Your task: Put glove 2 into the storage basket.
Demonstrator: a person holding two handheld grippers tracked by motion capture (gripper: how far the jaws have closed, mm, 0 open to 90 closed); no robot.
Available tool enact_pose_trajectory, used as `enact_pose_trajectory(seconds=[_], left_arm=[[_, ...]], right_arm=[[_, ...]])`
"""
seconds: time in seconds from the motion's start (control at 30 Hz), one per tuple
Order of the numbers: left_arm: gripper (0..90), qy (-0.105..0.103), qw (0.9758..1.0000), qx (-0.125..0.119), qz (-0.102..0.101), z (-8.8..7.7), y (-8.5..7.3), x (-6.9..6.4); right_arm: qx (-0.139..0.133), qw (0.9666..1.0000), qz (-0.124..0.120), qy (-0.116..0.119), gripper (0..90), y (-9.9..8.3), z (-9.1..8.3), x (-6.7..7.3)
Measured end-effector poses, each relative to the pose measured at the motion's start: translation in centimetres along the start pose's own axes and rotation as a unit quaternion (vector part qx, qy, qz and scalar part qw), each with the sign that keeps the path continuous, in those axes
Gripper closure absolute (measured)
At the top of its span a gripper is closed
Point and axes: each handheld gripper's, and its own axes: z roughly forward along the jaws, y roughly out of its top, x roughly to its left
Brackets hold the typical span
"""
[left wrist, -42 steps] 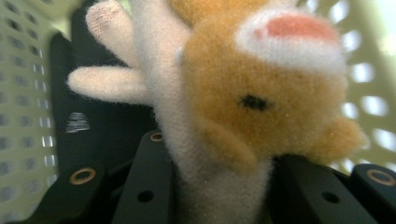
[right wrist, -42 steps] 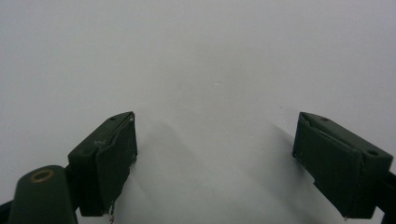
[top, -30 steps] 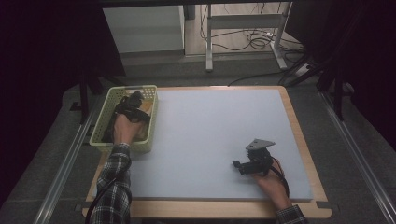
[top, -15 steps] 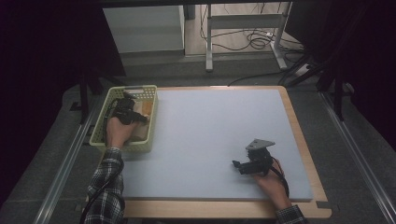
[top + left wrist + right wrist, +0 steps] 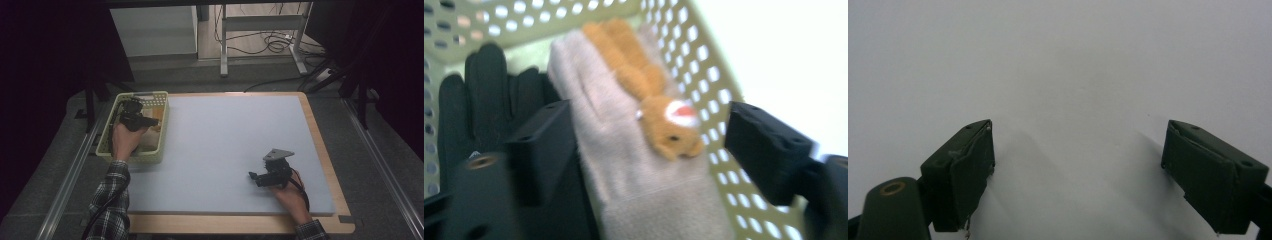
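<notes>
Left forearm in a plaid sleeve (image 5: 107, 210) comes in from the near edge and angles up to the pale green perforated basket (image 5: 106, 145) at the table's left side. Left hand (image 5: 124, 141) sits over the basket's near half, wrist roughly straight, and holds the left gripper (image 5: 150, 121) above the contents, its nose turned toward the basket's right wall.

Left gripper view: its jaws have just been opening and now stand wide apart. A beige fleece glove (image 5: 634, 170) lies between them, and neither pad presses on it: released, nothing grasped. An orange plush animal figure (image 5: 659, 117) sits on the glove's back. A black glove (image 5: 479, 107) lies just beside the beige one, on the left in this view, partly behind the left jaw. Both gloves rest inside the basket, against its perforated walls. Frame is slightly blurred.

Centre: the pale blue mat (image 5: 230, 145) covers the wooden table top (image 5: 320, 145).

Right: right hand (image 5: 290, 196) rests low on the mat near the near edge, forearm short in frame. The right gripper (image 5: 252, 176) lies about level and points left across the mat, its grey three-cornered plate (image 5: 278, 154) on top. Right gripper view: jaws spread wide over bare mat, gripping nothing.
</notes>
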Motion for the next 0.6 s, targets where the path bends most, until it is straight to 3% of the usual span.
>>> enact_pose_trajectory(seconds=[0.07, 0.17, 0.27, 0.33, 0.37, 0.4, 0.43, 0.47, 0.6], left_arm=[[9.0, -0.017, 0.9995, -0.025, 0.012, -0.8, -0.3, -0.7], [6.1, -0.034, 0.9986, -0.035, 0.020, -1.4, -0.7, -1.5], [3.4, -0.057, 0.9962, -0.048, 0.044, -2.0, -1.4, -3.0], [2.2, -0.078, 0.9931, -0.057, 0.066, -2.5, -2.1, -4.5], [1.4, -0.100, 0.9882, -0.069, 0.093, -2.9, -3.2, -6.4], [1.1, -0.100, 0.9882, -0.069, 0.093, -2.9, -3.2, -6.4], [1.1, -0.110, 0.9858, -0.075, 0.103, -3.0, -3.7, -7.3], [1.0, -0.123, 0.9815, -0.082, 0.121, -3.1, -4.6, -8.6], [0.1, -0.144, 0.9725, -0.089, 0.160, -2.6, -6.8, -11.3]], right_arm=[[0.001, 1.0000, -0.001, 0.000, 13.4, 0.0, 0.0, 0.0], [0.001, 1.0000, -0.001, 0.000, 13.5, 0.0, 0.0, 0.0], [0.001, 1.0000, -0.001, -0.001, 13.4, 0.0, 0.0, 0.0], [0.001, 1.0000, -0.001, -0.001, 13.4, 0.0, 0.0, 0.0], [0.002, 1.0000, 0.000, -0.001, 13.4, 0.0, 0.0, 0.0], [0.002, 1.0000, 0.000, -0.001, 13.4, 0.0, 0.0, 0.0], [0.002, 1.0000, -0.001, -0.001, 13.4, 0.0, 0.0, 0.0], [0.002, 1.0000, 0.000, -0.001, 13.4, 0.0, 0.0, 0.0], [0.003, 1.0000, -0.001, -0.002, 13.3, 0.0, 0.0, 0.0]])
